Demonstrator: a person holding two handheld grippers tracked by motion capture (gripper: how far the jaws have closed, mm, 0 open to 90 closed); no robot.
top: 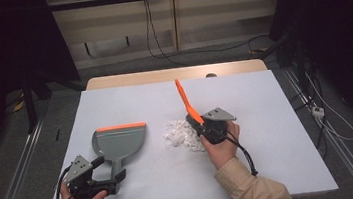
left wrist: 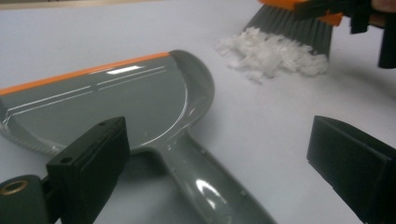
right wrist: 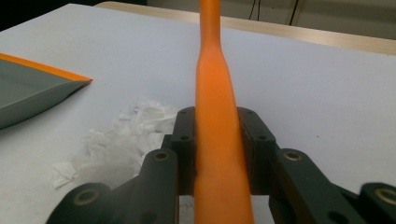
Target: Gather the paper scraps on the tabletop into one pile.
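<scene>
A grey dustpan [top: 119,142] with an orange lip lies flat on the white table, handle toward me; it also appears as the dustpan [left wrist: 116,102] in the left gripper view. My left gripper [top: 107,176] stands open, its jaws on either side of the dustpan handle [left wrist: 210,186] without touching it. A pile of white paper scraps [top: 182,135] lies mid-table, the same scraps [left wrist: 271,53] [right wrist: 116,140] in both gripper views. My right gripper [top: 203,126] is shut on the orange brush handle [right wrist: 217,140]; the handle [top: 185,101] points up and away, and grey bristles [left wrist: 294,28] rest at the pile's right side.
The white table sheet [top: 272,159] covers most of a wooden table whose far edge [top: 171,75] shows. Cables hang along the back wall and lie on the floor at the right. Dark stands flank the table.
</scene>
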